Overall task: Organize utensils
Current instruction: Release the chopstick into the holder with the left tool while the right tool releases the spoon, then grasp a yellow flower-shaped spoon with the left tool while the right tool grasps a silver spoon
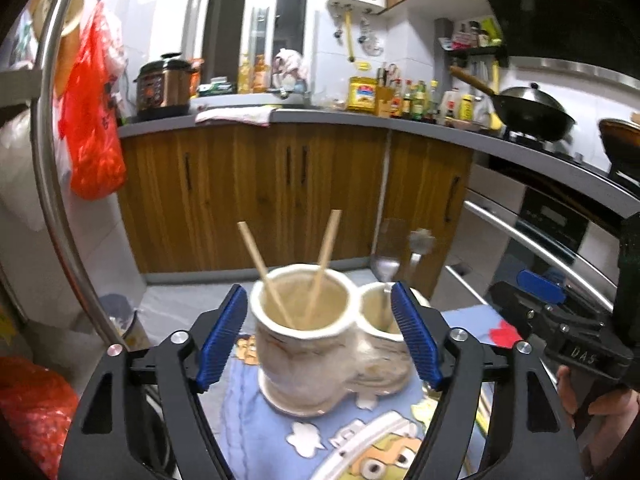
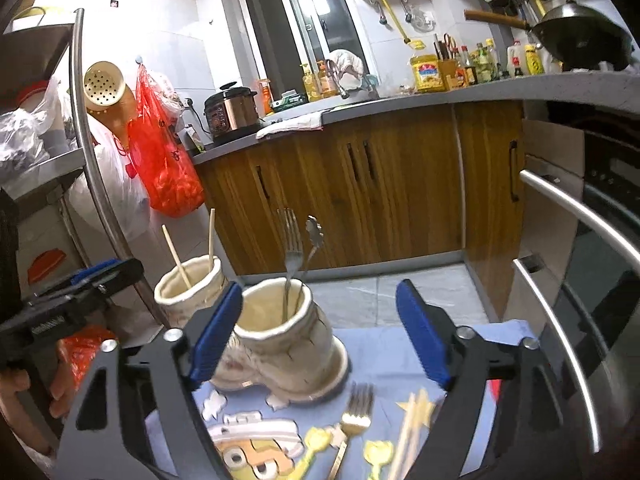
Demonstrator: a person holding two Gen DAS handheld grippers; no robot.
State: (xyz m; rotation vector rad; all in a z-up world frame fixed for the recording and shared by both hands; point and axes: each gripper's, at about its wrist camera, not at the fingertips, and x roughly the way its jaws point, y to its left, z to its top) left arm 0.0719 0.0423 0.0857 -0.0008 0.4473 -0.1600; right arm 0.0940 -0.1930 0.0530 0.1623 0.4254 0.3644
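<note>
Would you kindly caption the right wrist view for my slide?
Open right gripper beside a ceramic holder with forks; gold fork on the blue cloth.

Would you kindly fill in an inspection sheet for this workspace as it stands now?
Surface: blue cartoon-print cloth.
Job's things: two cream ceramic holders; left holder has two chopsticks; right holder has a fork and a flower-topped utensil. A gold fork and loose chopsticks lie on the cloth.
Clutter: nothing seen.
Grippers: left gripper open, pads beside the left holder; right gripper open, nothing held.
Cables: nothing seen.
Surroundings: wooden cabinets, counter with rice cooker, wok, red bag.
</note>
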